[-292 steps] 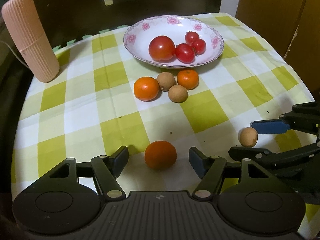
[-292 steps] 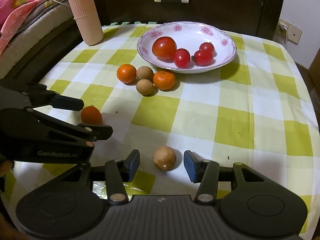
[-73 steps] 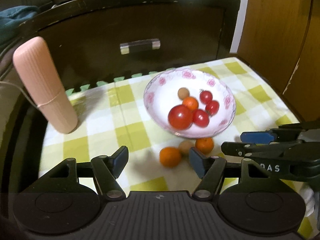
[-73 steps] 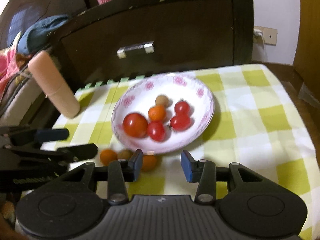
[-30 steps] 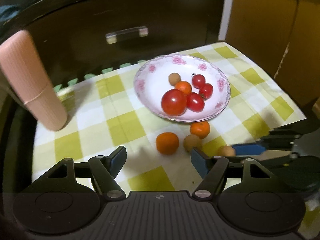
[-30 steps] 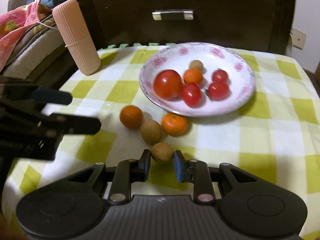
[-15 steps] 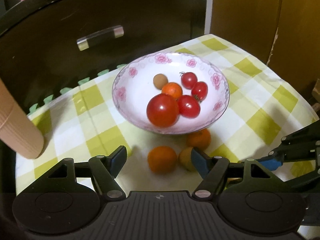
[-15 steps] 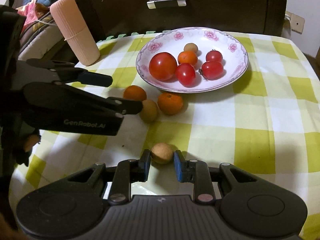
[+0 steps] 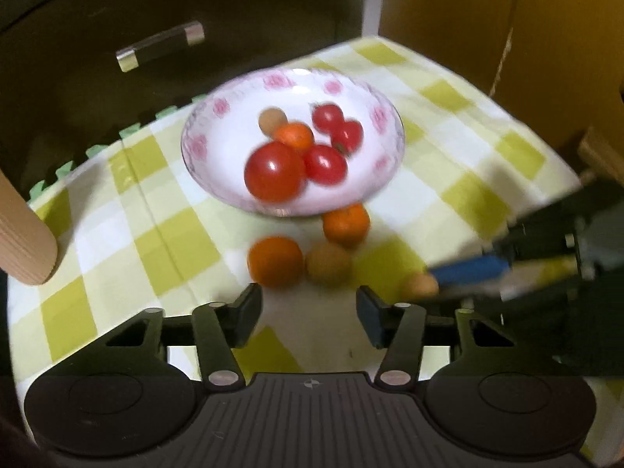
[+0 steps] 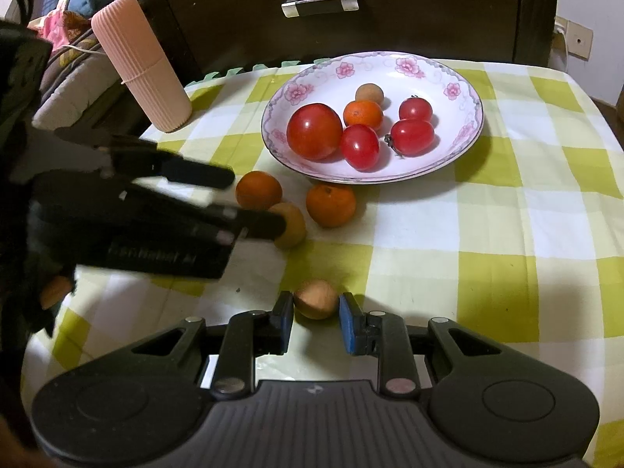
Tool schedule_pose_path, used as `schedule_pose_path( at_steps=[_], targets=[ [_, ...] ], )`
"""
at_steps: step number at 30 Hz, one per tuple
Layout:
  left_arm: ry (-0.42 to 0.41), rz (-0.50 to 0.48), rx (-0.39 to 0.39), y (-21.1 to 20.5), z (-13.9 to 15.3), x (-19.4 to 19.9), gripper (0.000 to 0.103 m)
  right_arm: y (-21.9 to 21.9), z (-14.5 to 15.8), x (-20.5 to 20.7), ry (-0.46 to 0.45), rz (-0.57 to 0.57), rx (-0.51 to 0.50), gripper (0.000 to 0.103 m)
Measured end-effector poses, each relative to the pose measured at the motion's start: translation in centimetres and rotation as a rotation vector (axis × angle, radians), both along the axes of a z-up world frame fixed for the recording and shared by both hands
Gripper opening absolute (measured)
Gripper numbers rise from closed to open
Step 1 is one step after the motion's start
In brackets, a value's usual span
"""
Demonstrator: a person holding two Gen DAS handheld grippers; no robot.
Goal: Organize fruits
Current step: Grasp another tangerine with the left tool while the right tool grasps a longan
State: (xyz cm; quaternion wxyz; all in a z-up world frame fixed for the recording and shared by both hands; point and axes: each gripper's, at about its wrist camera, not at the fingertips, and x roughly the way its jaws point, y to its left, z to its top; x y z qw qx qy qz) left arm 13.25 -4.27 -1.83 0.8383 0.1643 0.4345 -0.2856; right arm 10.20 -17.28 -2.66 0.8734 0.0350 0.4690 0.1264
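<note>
Filling up nicely: the flowered plate [image 10: 466, 132] already holds four tomatoes, an orange and a brown fruit. Left on the checked cloth [image 10: 507, 226]: two oranges and two brown ones. Right gripper [image 10: 316, 318] is clenched on the near brown fruit [image 10: 316, 304], small, round, dull-skinned. Left gripper [image 9: 308, 306] is closing w/ nothing between its jaws, prob. aiming at the left orange [image 9: 275, 260]; view's blurry.

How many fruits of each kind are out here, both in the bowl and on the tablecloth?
Tomatoes: 4, one large tomato and three small tomatoes, all in the bowl.
Oranges: 3, one in-bowl orange, two on the tablecloth.
Brown round fruits: 3, one in the bowl, one loose, one in the right gripper.
Total: 10
</note>
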Motion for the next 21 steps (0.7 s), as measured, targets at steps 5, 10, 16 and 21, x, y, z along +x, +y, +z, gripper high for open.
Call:
schedule_pose_path(
  at_steps=[5,10,16,21],
  targets=[
    [0.016,0.044,-0.029,0.9,0.5,0.0,0.064,0.0,0.0,0.0,0.004,0.001,-0.005,0.025],
    [-0.03,0.059,-0.046,0.8,1.2,-0.1,0.065,-0.2,0.1,-0.3,0.009,-0.003,-0.008,0.025],
    [-0.095,-0.073,0.064,0.5,0.9,1.4,0.066,-0.3,0.1,-0.5,0.01,-0.005,-0.005,0.025],
    [-0.076,-0.153,0.09,1.1,0.7,3.2,0.068,-0.6,0.0,-0.5,0.011,-0.007,0.015,0.025]
  ],
)
